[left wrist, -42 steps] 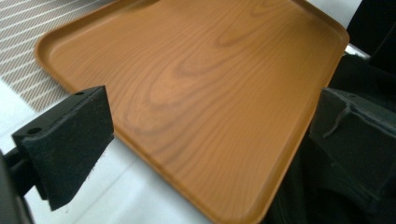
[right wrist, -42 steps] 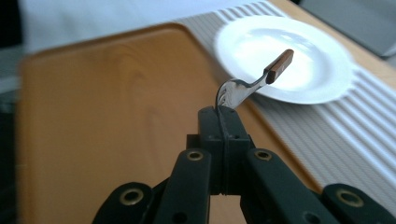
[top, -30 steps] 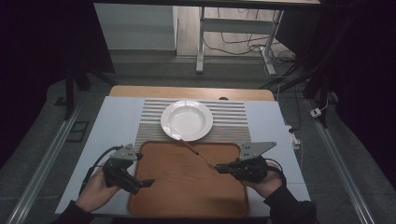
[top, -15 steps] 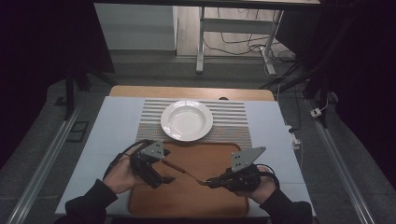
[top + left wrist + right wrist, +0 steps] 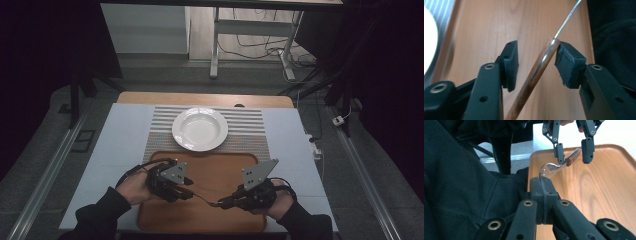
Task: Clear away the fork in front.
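Note:
A utensil with a brown wooden handle (image 5: pixel 541 65) and a thin metal neck (image 5: pixel 550 168) hangs just above the wooden tray (image 5: pixel 200 220). My right gripper (image 5: pixel 543 187) is shut on its metal end, which hides the head. My left gripper (image 5: pixel 536 62) is open, and the wooden handle stands between its jaws, leaning on the right-hand pad (image 5: pixel 565 63). In the high view the left gripper (image 5: pixel 186 192) and the right gripper (image 5: pixel 222 203) face each other over the tray's near half, with the utensil (image 5: pixel 202 197) bridging them.
A white deep plate (image 5: pixel 200 129) sits on a striped placemat (image 5: pixel 250 131) beyond the tray. Pale table surface (image 5: pixel 120 145) lies on both sides. A dark sleeve (image 5: pixel 461 182) crowds the left of the right gripper view.
Both hands have come in from the tray's sides toward its middle and nearer its front edge. The utensil has travelled with the right gripper, and its handle now sits between the left jaws.

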Tool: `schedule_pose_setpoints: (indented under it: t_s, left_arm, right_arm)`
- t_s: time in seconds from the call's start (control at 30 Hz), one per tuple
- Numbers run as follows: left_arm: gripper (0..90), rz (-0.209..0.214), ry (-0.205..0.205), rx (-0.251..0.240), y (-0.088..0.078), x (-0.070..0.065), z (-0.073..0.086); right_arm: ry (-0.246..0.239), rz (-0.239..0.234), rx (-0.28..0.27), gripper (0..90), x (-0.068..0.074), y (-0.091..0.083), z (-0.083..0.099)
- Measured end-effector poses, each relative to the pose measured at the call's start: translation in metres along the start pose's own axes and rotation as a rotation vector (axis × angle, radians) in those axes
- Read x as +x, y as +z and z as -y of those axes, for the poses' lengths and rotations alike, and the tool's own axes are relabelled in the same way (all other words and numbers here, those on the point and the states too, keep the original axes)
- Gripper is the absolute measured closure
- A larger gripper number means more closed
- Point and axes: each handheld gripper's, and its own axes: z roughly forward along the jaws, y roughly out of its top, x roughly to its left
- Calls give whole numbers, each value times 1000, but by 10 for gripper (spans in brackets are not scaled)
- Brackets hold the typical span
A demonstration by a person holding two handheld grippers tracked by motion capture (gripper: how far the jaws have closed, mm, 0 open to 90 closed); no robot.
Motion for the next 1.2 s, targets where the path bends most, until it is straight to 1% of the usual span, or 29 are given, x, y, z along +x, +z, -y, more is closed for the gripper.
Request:
schedule_pose_setpoints:
  t_s: [0.03, 0.1, 0.13, 0.2, 0.23, 0.27, 0.3, 0.33, 0.37, 0.4, 0.47, 0.5, 0.53, 0.57, 0.6, 0.7, 0.73, 0.77, 0.8, 0.87, 0.9, 0.93, 1.0, 1.03, 1.07, 1.1, 1.13, 1.17, 1.2]
  left_arm:
    - [584, 11, 17, 7, 1, -1, -1]
    - [682, 42, 44, 20, 3, -3, -3]
    - [682, 54, 65, 30, 4, -3, -4]
    - [731, 70, 87, 42, 5, -4, -6]
    - [739, 74, 114, 48, 6, -5, -6]
    - [746, 91, 139, 50, 7, -6, -6]
    - [755, 100, 155, 53, 7, -6, -6]
    - [765, 100, 155, 53, 7, -6, -6]
    - [779, 117, 174, 67, 10, -8, -5]
    - [791, 117, 174, 67, 10, -8, -5]
    - [798, 127, 172, 67, 11, -10, -4]
    - [798, 130, 147, 68, 12, -10, -3]
    - [798, 128, 137, 64, 12, -10, -2]
    - [798, 132, 115, 54, 12, -10, -1]
    - [798, 127, 104, 60, 12, -10, 0]
    - [798, 109, 51, 59, 10, -11, 4]
    - [798, 103, 27, 59, 9, -11, 6]
    - [798, 95, -7, 58, 8, -11, 7]
    - [797, 89, -40, 57, 7, -12, 9]
    - [798, 71, -101, 57, 5, -12, 12]
    - [797, 71, -101, 57, 5, -12, 12]
    - [797, 67, -129, 59, 5, -12, 13]
    - [797, 46, -172, 63, 3, -13, 16]
    - [797, 37, -195, 66, 3, -14, 18]
    - [797, 28, -216, 70, 3, -14, 19]
    - [797, 22, -237, 76, 2, -15, 21]
    - [797, 15, -258, 81, 2, -15, 22]
    - [797, 10, -281, 84, 2, -15, 24]
    - [797, 9, -303, 88, 2, -16, 25]
  right_arm:
    - [0, 0, 0, 900, 0, 0, 0]
    - [-11, -17, 9, 900, 1, 1, -1]
    - [-11, -17, 9, 900, 1, 1, -1]
    - [-15, -31, 20, 900, 0, 1, -1]
    - [-18, -37, 25, 900, 0, 1, 0]
    - [-19, -39, 24, 900, 1, 1, 0]
    - [-15, -46, 24, 898, 1, 1, 1]
    - [-12, -48, 26, 892, 0, 1, 1]
    - [-10, -38, 25, 877, -1, 1, 2]
    - [2, -21, 24, 864, -2, 0, 3]
    - [15, -3, 24, 838, -4, -1, 4]
    - [28, 12, 15, 813, -5, -1, 5]
    - [35, 27, 18, 778, -6, -2, 5]
    - [41, 48, 10, 734, -7, -1, 6]
    - [48, 70, 7, 697, -7, -2, 7]
    - [79, 152, -6, 593, -8, -6, 8]
    - [94, 172, -20, 569, -8, -8, 9]
    - [109, 202, -27, 540, -8, -10, 10]
    - [116, 239, -29, 512, -7, -12, 11]
    - [142, 289, -36, 463, -5, -15, 15]
    - [142, 289, -36, 463, -5, -15, 15]
    - [177, 346, -28, 408, -3, -18, 19]
    - [215, 405, -34, 346, 0, -20, 23]
    - [215, 405, -34, 346, 0, -20, 23]
    - [238, 431, -34, 321, 1, -21, 25]
    - [283, 489, -35, 273, 4, -25, 29]
    - [283, 489, -35, 273, 4, -25, 29]
    - [307, 512, -38, 234, 5, -27, 31]
    - [337, 553, -36, 221, 8, -30, 37]
